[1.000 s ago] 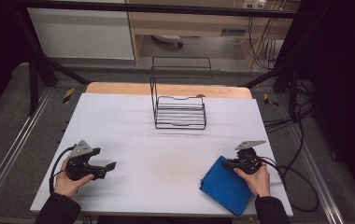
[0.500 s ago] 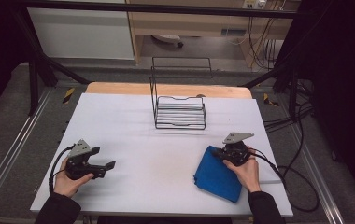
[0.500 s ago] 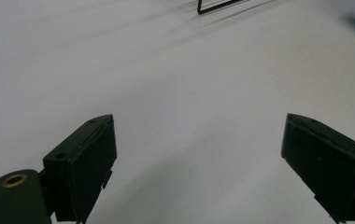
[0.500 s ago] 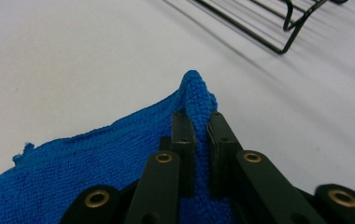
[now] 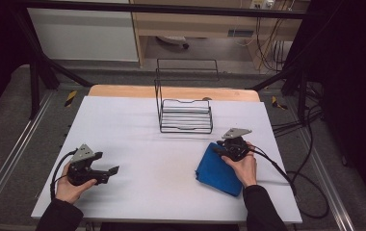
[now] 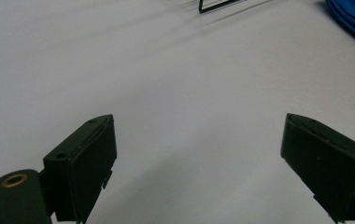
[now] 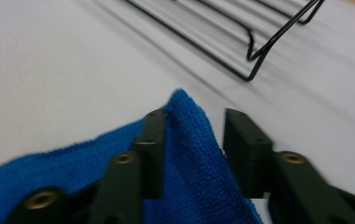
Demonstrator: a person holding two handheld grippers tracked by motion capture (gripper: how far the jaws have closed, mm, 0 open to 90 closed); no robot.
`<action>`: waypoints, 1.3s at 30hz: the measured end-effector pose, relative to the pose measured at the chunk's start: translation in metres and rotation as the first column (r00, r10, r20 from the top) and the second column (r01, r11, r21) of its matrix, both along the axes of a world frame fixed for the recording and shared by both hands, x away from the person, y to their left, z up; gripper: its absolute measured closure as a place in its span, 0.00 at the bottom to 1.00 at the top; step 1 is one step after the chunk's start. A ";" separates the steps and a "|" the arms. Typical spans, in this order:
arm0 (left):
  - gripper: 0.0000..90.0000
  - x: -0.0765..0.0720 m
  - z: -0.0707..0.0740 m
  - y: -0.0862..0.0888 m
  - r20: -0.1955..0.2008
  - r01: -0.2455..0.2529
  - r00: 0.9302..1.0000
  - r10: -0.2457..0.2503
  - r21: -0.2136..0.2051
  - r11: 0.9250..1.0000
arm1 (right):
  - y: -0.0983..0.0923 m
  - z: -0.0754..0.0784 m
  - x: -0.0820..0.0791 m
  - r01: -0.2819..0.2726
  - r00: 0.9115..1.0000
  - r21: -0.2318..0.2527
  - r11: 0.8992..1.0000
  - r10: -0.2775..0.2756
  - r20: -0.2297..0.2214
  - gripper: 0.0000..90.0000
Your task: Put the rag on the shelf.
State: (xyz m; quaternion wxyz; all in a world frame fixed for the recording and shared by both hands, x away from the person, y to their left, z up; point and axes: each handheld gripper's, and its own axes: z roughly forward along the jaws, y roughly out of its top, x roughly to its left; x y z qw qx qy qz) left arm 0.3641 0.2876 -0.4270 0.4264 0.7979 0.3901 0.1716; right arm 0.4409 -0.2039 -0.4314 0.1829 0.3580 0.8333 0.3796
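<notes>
Black wire rack (image 5: 186,115) beyond blue cloth (image 5: 218,169)

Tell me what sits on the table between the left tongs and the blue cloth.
Nothing: in the high view, only bare white tabletop separates the left tongs from the folded blue terry cloth.

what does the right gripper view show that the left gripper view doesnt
Right gripper view alone: the right gripper has its jaws around a raised fold of the blue cloth, with a gap on one side, and the front bars of the wire rack run close ahead.

Left gripper view alone: the left gripper has its jaws wide apart with nothing between them, over bare tabletop.

Both: the white table, a part of the blue cloth and a part of the black wire rack; in the left gripper view these are just slivers at the top edge.
</notes>
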 end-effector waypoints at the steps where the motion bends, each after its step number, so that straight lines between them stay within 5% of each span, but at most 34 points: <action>1: 0.12 0.000 0.000 0.000 0.000 0.000 1.000 0.000 -0.001 1.000 | -0.002 0.007 -0.008 0.029 0.999 0.041 0.999 -0.030 0.012 0.48; 7: 0.12 0.000 0.000 -0.001 0.001 0.002 1.000 -0.002 0.004 1.000 | -0.001 0.018 -0.042 0.061 0.998 0.137 0.989 -0.060 -0.011 0.26; 13: 0.12 0.000 0.000 -0.001 -0.001 -0.001 1.000 0.001 0.004 1.000 | 0.012 0.013 -0.065 0.047 0.997 0.137 0.989 -0.039 -0.062 0.23; 22: 0.12 -0.001 0.001 -0.001 0.001 0.005 1.000 -0.005 0.004 1.000 | 0.040 -0.005 -0.081 -0.097 0.989 0.065 0.993 0.103 -0.106 0.58; 28: 0.12 -0.001 0.000 -0.001 0.000 0.003 1.000 -0.003 0.003 1.000 | 0.048 -0.016 -0.081 -0.105 0.988 0.015 0.994 0.106 -0.114 0.58; 39: 0.12 -0.001 0.000 -0.001 -0.005 0.002 1.000 -0.002 0.000 1.000 | 0.056 -0.020 -0.085 -0.118 0.992 -0.089 0.989 0.114 -0.047 0.61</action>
